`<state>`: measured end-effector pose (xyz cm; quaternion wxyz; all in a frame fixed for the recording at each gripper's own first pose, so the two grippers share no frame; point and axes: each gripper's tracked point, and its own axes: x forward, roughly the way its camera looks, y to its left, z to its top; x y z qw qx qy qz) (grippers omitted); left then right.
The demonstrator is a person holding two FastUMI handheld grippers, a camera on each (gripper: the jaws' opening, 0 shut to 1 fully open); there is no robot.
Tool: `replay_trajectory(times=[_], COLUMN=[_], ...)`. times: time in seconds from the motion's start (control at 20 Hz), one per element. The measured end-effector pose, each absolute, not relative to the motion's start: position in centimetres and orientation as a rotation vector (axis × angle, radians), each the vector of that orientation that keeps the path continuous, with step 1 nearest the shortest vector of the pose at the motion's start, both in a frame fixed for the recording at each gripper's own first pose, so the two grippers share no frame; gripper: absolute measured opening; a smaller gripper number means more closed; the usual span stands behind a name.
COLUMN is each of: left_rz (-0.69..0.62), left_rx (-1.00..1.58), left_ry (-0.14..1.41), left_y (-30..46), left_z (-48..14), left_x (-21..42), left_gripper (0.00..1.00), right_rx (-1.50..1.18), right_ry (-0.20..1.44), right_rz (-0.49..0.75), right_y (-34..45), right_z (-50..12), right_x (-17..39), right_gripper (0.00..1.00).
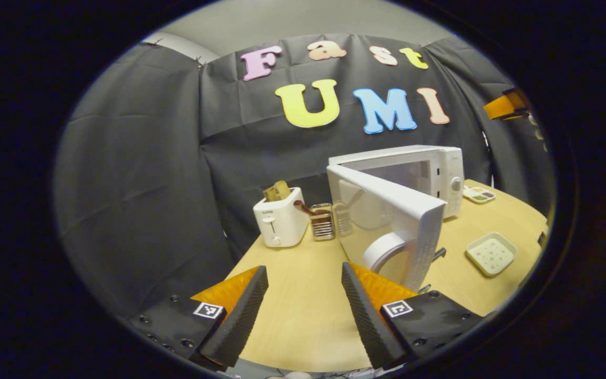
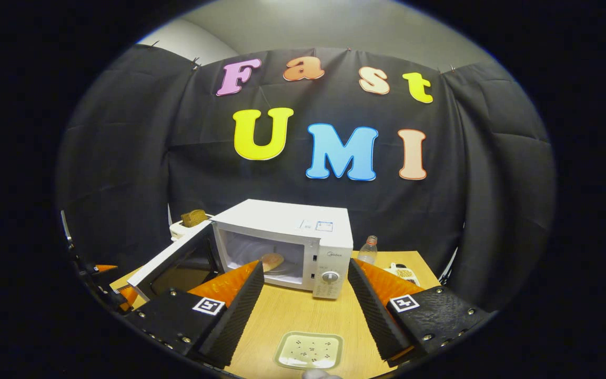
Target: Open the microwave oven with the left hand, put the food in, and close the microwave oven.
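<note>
Left gripper (image 1: 303,310): jaws wide, empty; white microwave door (image 1: 387,221) swung open just ahead to its right, white toaster (image 1: 280,223) farther ahead-left. Right gripper (image 2: 305,310): jaws wide, empty; boxy white microwave oven (image 2: 287,242) ahead, and this view alone looks into the cavity, where a round tan food item (image 2: 271,260), seemingly a bun, sits, with an empty pale tray (image 2: 309,350) below. Risk, judged: pushing the door edge off-centre may leave it unlatched or shift the oven.

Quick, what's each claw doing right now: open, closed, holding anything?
Left claw: open, holding nothing, beside the open microwave door.
Right claw: open, holding nothing; the food sits inside the microwave.
</note>
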<state>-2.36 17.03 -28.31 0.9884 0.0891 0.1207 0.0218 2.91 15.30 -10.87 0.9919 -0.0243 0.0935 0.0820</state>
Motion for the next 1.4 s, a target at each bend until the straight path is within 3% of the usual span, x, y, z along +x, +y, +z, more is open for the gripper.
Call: replay_trajectory(times=[0.3,0.35,0.45,0.8,1.4], left_rz=[-0.109,-0.141,-0.197,-0.336,-0.417], left_rx=[0.172,0.169,0.174,0.184,0.17], left_ry=[0.27,0.262,0.25,0.206,0.211], left_y=[8.5,6.9,3.9,-4.7,-13.0], left_z=[-30.3,-30.2,-30.0,-29.8,-30.3], left_x=[-1.6,-1.2,-0.4,4.7,14.6], left_gripper=[0.95,0.95,0.95,0.95,0.94], right_rx=[-0.045,-0.041,-0.039,-0.041,0.013], right_ry=[0.205,0.209,0.214,0.238,0.283], right_rz=[0.128,0.117,0.086,-0.01,-0.195], right_y=[13.0,12.3,10.9,5.8,-1.6], right_z=[-10.7,-10.6,-10.6,-10.6,-11.2], right_x=[2.3,2.1,1.9,0.9,-0.6], right_gripper=[0.98,0.94,0.98,0.98,0.98])
